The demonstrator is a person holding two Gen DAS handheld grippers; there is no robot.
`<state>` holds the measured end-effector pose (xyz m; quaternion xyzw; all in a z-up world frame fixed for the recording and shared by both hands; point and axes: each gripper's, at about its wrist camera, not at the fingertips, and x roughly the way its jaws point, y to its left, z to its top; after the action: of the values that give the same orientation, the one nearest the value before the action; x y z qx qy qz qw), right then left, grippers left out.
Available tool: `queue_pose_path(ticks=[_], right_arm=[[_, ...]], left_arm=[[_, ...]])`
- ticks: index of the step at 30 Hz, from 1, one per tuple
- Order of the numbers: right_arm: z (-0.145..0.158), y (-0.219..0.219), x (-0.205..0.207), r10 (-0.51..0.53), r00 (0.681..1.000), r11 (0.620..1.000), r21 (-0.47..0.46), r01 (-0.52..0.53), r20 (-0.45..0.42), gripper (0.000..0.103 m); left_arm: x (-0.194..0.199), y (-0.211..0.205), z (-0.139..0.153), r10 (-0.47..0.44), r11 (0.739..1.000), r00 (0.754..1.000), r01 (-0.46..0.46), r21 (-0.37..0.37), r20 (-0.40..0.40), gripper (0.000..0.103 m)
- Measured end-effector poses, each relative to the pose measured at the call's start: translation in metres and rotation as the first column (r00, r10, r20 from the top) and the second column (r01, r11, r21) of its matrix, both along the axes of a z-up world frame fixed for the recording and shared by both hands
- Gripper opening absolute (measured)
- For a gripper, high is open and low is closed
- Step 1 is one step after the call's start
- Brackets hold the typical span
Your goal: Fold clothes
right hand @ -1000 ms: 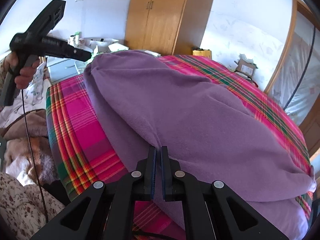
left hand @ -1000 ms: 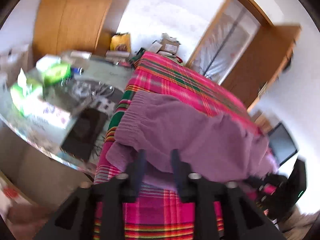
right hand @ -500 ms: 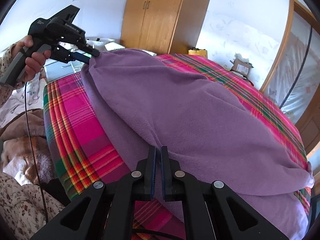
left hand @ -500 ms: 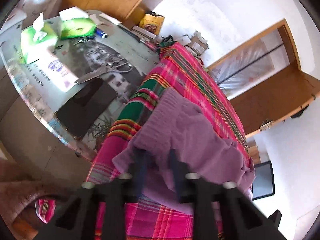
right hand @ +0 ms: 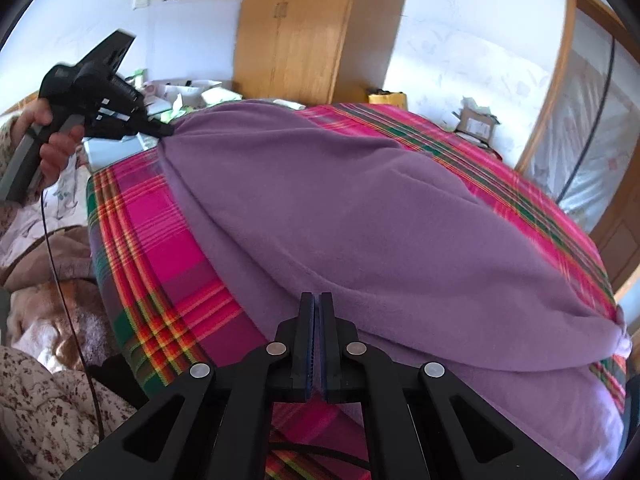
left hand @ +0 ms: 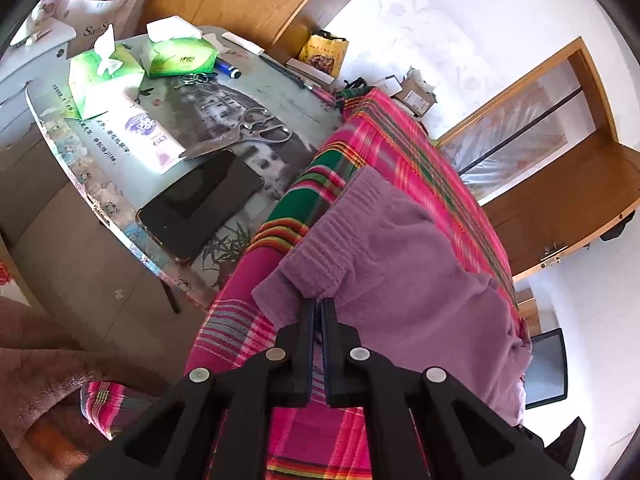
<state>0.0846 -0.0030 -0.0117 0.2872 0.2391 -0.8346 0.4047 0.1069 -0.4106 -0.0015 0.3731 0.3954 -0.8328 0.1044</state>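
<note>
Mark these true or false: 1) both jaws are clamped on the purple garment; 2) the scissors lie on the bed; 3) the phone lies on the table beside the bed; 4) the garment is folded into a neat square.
1) True: the left gripper has just closed on the ribbed hem of the purple garment; the right gripper pinches its near edge.
2) False: the scissors lie on the table.
3) True: the phone is there, screen dark.
4) False: it is spread across the plaid bedcover.
</note>
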Motion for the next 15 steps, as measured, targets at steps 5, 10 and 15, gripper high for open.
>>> queue_pose_path(ticks=[5, 10, 15], right_arm=[[0.01, 0.031, -0.021, -0.112, 0.993, 0.991, -0.067, 0.114, 0.03, 0.002], [0.017, 0.067, -0.044, -0.248, 0.967, 0.961, -0.111, 0.253, 0.058, 0.003], [0.024, 0.113, -0.064, -0.38, 0.922, 0.909, -0.153, 0.387, 0.071, 0.009]], left_arm=[[0.001, 0.007, 0.006, 0.01, 1.0, 1.0, -0.01, -0.025, 0.012, 0.005], [0.008, 0.025, 0.021, 0.049, 0.992, 0.999, -0.049, -0.112, -0.002, 0.017], [0.017, 0.039, 0.03, 0.114, 0.975, 0.993, -0.11, -0.191, 0.009, 0.026]])
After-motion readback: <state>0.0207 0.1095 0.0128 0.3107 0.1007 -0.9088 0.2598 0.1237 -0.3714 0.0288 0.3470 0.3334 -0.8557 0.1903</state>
